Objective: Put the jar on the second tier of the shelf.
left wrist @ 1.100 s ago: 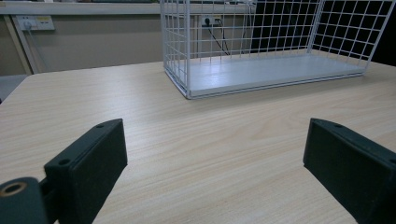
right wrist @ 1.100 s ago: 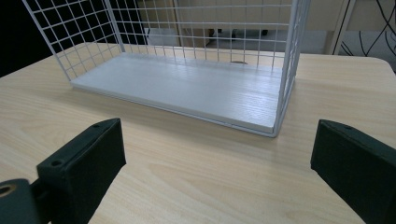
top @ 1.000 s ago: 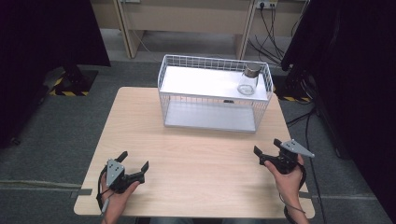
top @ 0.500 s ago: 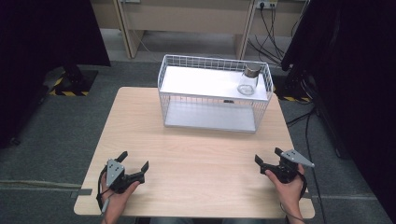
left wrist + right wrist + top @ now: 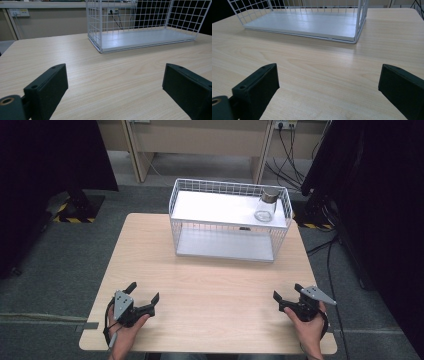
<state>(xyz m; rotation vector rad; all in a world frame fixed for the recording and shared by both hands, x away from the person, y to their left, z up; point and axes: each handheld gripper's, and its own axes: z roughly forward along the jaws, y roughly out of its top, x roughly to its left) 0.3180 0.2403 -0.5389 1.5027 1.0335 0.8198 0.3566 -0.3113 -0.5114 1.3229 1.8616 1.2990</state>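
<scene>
- the wooden table is the biggest thing i'm looking at, and its near half is bare wood.
- i'll take the white wire basket as my landmark. it stands on the far middle of the table, a two-level rack with a white shelf up top and a white floor panel below.
- on the basket's top shelf, at its right far corner, a glass jar stands upright with a dark lid on.
- my left gripper rests near the table's front edge, well apart from the basket and off its left front corner. its jaws stand wide apart with nothing between them but wood.
- my right gripper sits well in front of the basket's right end, also near the front edge. its jaws are spread too, holding nothing.
- a small dark mark sits on the basket's top shelf near its front rim; i cannot tell what it is.
</scene>
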